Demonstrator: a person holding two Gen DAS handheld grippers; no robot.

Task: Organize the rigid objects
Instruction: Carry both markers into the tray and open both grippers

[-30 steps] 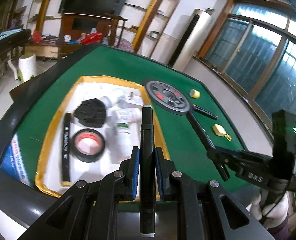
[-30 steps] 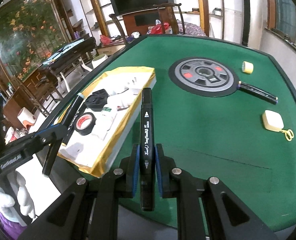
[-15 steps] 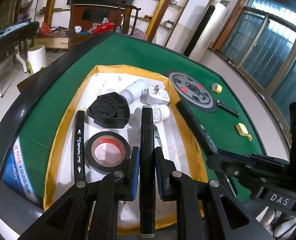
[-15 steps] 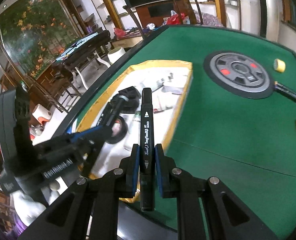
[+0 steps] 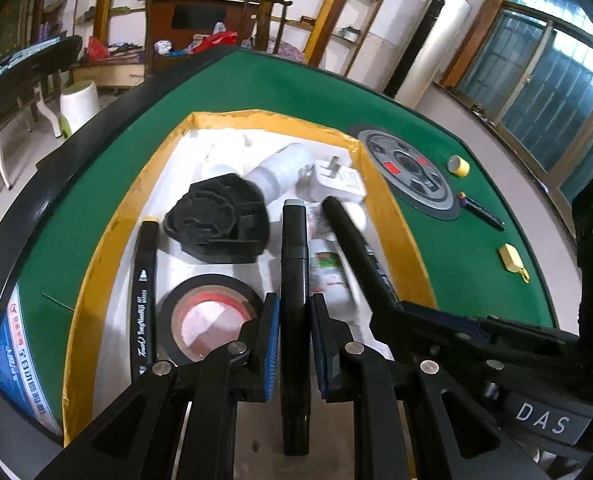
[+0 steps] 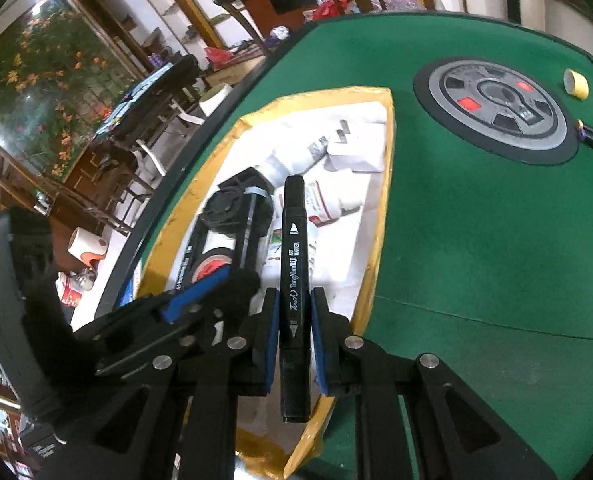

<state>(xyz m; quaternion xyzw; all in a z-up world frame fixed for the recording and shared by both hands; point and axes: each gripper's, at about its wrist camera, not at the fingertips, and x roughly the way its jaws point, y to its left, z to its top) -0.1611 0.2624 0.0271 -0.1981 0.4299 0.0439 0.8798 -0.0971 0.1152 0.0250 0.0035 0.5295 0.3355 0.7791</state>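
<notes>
My left gripper [image 5: 293, 308] is shut on a black marker [image 5: 294, 264] that points out over the white tray with the yellow rim [image 5: 392, 220]. My right gripper [image 6: 293, 308] is shut on a second black marker [image 6: 294, 240], also above that tray [image 6: 378, 216]. In the tray lie a third black marker [image 5: 143, 284], a roll of black tape [image 5: 206, 316], a black round part [image 5: 220, 220], a white plug [image 5: 338, 182], a white pipe piece [image 5: 284, 170] and a small labelled bottle [image 5: 330, 276]. The right gripper with its marker [image 5: 356, 248] shows at the right of the left wrist view.
On the green table [image 6: 476, 240] to the right of the tray lie a grey weight plate [image 6: 496, 108], a yellow tape roll [image 6: 575, 83], a dark pen [image 5: 482, 212] and a small yellow tape measure [image 5: 512, 260]. Chairs, a stool and shelves stand beyond the table's black edge.
Both grippers have moved forward and down over the tray, each still holding its marker. The tray's contents now fill more of both views, and the two grippers have drawn closer together.
</notes>
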